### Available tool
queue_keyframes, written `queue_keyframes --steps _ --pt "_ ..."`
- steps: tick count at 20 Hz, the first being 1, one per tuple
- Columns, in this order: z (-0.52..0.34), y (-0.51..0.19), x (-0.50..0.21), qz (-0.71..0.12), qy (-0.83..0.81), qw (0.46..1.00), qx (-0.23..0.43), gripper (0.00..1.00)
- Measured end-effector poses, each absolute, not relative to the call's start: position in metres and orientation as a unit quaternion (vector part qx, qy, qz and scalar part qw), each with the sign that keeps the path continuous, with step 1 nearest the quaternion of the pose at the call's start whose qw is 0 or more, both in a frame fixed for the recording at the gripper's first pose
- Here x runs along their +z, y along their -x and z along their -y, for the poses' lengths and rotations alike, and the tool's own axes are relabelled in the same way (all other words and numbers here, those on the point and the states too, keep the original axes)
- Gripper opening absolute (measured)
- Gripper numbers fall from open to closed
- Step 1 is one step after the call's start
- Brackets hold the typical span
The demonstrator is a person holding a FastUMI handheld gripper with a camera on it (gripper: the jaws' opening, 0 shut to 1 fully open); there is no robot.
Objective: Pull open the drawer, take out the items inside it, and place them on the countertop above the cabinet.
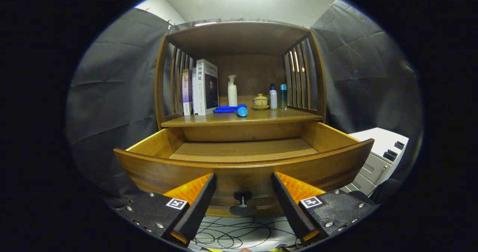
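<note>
The wooden drawer (242,166) stands pulled out of the cabinet, and the part of its floor that I see holds nothing. Its dark round knob (242,201) sits on the drawer front, between my two fingers but untouched. My gripper (242,183) is open, its black-and-orange fingers (201,199) spread to either side of the knob, just short of the drawer front. A blue object (232,109) lies on the countertop (242,117) above the drawer, in front of a white pump bottle.
On the countertop stand books (203,87) at the left, a white pump bottle (232,91), a small lidded cup (260,101) and two small bottles (278,96). A white unit (381,155) sits to the right of the drawer. Cables (231,235) lie on the floor below.
</note>
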State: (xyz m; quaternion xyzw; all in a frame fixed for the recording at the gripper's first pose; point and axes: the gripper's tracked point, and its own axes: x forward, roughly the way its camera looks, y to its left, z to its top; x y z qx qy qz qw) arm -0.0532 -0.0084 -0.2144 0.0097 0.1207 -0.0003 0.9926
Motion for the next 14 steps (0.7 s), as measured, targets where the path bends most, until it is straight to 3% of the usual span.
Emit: queue_keyframes --steps 14 --pt "0.009 0.0 -0.208 -0.114 -0.03 0.993 0.008 0.94"
